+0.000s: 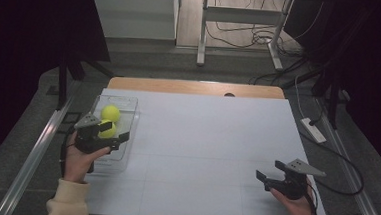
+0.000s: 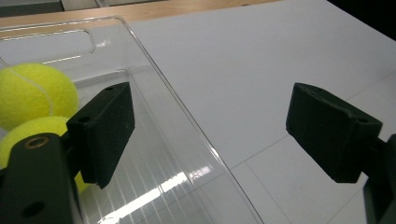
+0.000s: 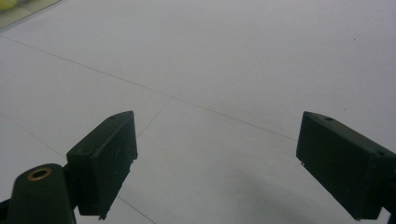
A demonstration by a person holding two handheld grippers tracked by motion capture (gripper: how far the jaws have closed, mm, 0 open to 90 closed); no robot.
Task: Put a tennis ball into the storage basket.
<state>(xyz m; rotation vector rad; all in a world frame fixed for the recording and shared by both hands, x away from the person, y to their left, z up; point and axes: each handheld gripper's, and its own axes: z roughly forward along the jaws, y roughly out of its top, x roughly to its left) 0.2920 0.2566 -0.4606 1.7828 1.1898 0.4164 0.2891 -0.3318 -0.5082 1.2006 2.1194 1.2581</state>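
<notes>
The left tool stands nearest, jaws spread apart with nothing between the pads; one jaw hangs over the inside of the clear plastic bin, the other over the white bench, so the bin's long wall runs between them. The two tennis balls lie inside the bin just behind the inner jaw, touching one another at the far left end. Expect each ball to be light, felt-covered and slightly springy; it gives good friction to the pads but rolls freely on the smooth bin floor. Grip it across its widest part, from above, with the jaws opened wider than the ball. The bin wall stands in the way of any level approach, and the neighbouring ball crowds one side. The bin itself looks thin, stiff and slippery, and may slide if knocked. Farther across the bench, the right tool rests low with jaws apart and empty, well clear of the bin. Beyond the bench edge, cables lie on the floor.
</notes>
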